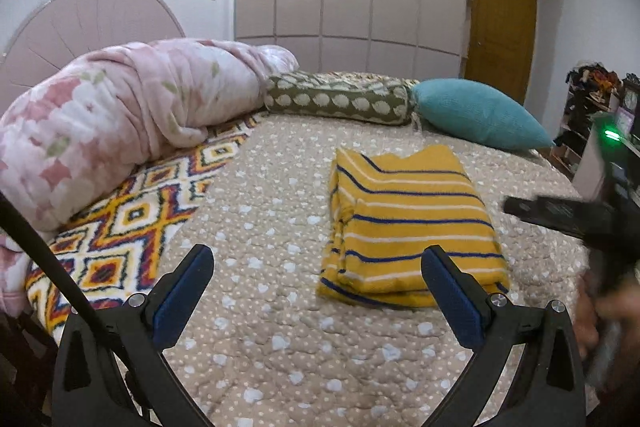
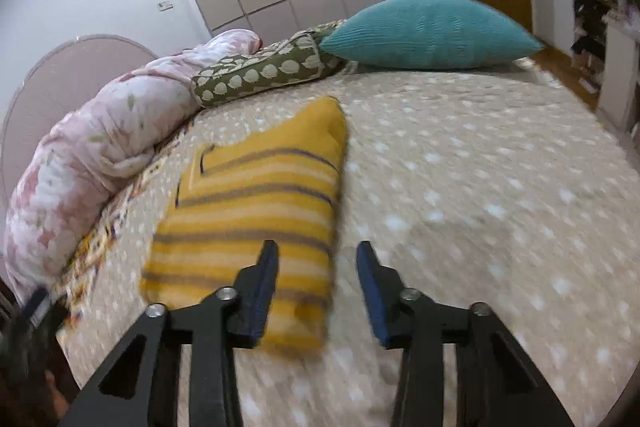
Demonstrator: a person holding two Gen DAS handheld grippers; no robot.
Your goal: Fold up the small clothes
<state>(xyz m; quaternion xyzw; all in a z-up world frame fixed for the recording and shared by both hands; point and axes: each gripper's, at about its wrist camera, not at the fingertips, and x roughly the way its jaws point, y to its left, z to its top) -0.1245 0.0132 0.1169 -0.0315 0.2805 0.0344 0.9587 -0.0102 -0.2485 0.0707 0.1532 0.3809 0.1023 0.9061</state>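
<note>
Striped garment [image 1: 412, 223] folded on bedspread [image 1: 280, 327]; both grippers apparently empty.

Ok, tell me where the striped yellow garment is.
The striped yellow garment lies folded on the dotted bedspread, in front of the teal pillow, right of centre in the left wrist view.

Both wrist cameras look down along their fingers across the bed [image 1: 280, 347], sharing the folded yellow striped garment [image 1: 408, 227] and pillows
</note>
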